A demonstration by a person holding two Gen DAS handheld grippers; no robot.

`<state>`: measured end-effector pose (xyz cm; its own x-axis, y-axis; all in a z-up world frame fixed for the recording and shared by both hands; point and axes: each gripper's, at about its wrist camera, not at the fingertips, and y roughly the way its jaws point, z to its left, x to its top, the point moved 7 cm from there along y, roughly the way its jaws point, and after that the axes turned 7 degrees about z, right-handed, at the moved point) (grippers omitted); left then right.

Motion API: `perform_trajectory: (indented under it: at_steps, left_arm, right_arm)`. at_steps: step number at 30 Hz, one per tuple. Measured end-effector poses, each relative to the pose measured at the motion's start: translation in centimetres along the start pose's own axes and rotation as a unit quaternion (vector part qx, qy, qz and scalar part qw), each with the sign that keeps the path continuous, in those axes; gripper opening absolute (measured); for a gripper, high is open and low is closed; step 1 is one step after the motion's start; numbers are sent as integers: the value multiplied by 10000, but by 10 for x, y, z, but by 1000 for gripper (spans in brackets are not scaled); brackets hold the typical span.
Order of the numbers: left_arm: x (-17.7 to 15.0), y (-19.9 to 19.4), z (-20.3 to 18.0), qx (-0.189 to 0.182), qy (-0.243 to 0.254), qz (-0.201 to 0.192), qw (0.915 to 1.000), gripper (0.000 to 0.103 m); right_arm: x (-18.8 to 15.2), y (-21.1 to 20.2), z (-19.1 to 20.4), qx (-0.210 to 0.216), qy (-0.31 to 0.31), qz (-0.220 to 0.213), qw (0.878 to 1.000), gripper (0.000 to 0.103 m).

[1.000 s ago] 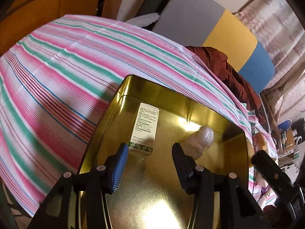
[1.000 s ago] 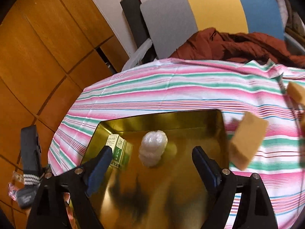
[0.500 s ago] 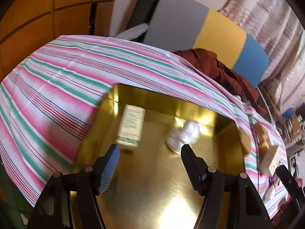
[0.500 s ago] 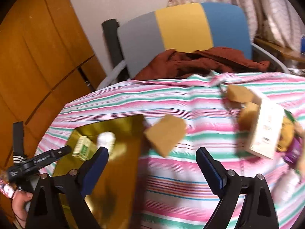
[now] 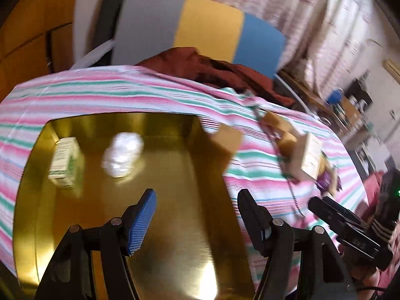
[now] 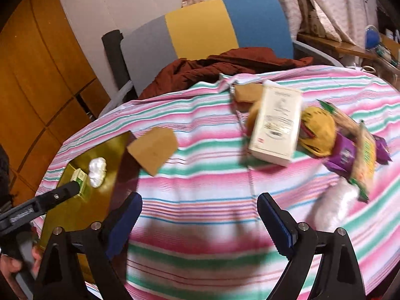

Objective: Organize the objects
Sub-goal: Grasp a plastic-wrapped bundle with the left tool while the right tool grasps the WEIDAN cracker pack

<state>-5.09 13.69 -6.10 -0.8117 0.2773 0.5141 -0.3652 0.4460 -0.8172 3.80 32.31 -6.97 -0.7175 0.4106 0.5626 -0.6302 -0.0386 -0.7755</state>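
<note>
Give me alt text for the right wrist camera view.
The open right gripper hovers over a pink-and-green striped tablecloth. A gold tray sits far left; a white box and snack packets lie at right.

The left gripper (image 5: 196,205), a black two-finger clamp with ribbed blue pads, has its jaws spread wide with nothing between them. In its own view the fingers rise from the six o'clock edge, the left pad (image 5: 141,221) pointing toward eleven o'clock. The right gripper (image 6: 200,215), of the same black and blue build, is likewise spread apart and holds nothing, its fingers rising from six o'clock. In the right wrist view, the person's left hand (image 6: 15,262) grips a black handle at eight o'clock.
</note>
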Motion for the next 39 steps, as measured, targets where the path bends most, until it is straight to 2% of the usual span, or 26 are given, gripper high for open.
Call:
perform_trajectory:
  at_steps: [8,15,18,23,25,27,30,31,32,36,39]
  left_arm:
    - [-14,15,-75,-350,852,243,9954,68]
    - [-29,23,-118,-553,1426,407,9874,68]
    - [-31,25,-130,-547,1595,429,9847,68]
    - [-31,32,-142,-590,1741,532,9815,68]
    - [-32,36,-147,-598,1805,571,9801,68]
    - [-34,39,-154,-618,1908,604,9778,68]
    - [-37,47,-167,-661,2096,682,9732,68]
    - [-38,50,-171,-688,2153,723,9714,68]
    - [-39,54,-176,-709,2201,751,9700,68]
    - [-43,70,-195,-765,2422,861,9634,68]
    - [-46,83,-210,-827,2574,965,9579,68]
  right_arm:
    - [-5,-25,-71,-451,678,-334,9961,94]
    - [5,-45,-149,-1026,1499,-856,9796,94]
    - [10,-41,-182,-1144,1782,-888,9733,92]
    - [22,-22,-224,-1058,2004,-776,9709,85]
    - [25,-14,-234,-923,2121,-757,9699,83]
    - [28,-5,-241,-724,2183,-721,9705,76]
    - [27,3,-241,-595,2097,-729,9732,63]
    - [27,3,-239,-597,2017,-756,9747,55]
    - [27,2,-236,-561,1929,-783,9765,50]
    - [23,-6,-234,-738,1819,-901,9764,48]
    - [17,-16,-239,-1158,1737,-1000,9728,48]
